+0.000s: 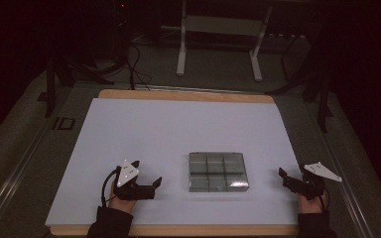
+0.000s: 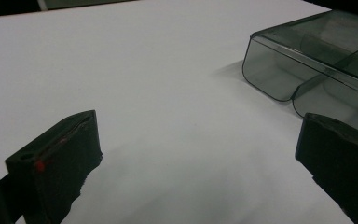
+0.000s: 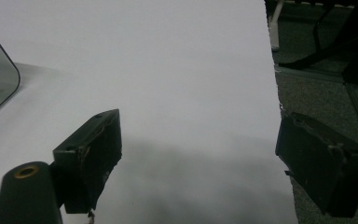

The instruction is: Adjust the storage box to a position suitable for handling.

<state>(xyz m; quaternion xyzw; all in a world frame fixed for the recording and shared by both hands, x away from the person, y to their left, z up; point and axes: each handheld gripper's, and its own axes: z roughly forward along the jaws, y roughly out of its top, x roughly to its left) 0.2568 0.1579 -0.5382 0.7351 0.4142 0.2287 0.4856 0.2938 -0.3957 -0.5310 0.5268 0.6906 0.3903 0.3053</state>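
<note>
A pale white sheet (image 1: 178, 144) covered a light wooden table (image 1: 186, 95), whose edge showed as a strip along the top and bottom of the sheet. In the lower centre of the frame, slightly right, lay a clear, smoky-grey plastic box with divided compartments (image 1: 218, 171), flat on the sheet. At lower left, the left gripper (image 1: 146, 184), black with a grey three-cornered plate on top, rested near the box, its jaws apart and empty. At lower right, the right gripper (image 1: 286, 177) sat at the sheet's right edge, jaws likewise apart with nothing between them. A white metal frame (image 1: 181, 49) stood on the dark floor in the upper centre.
</note>
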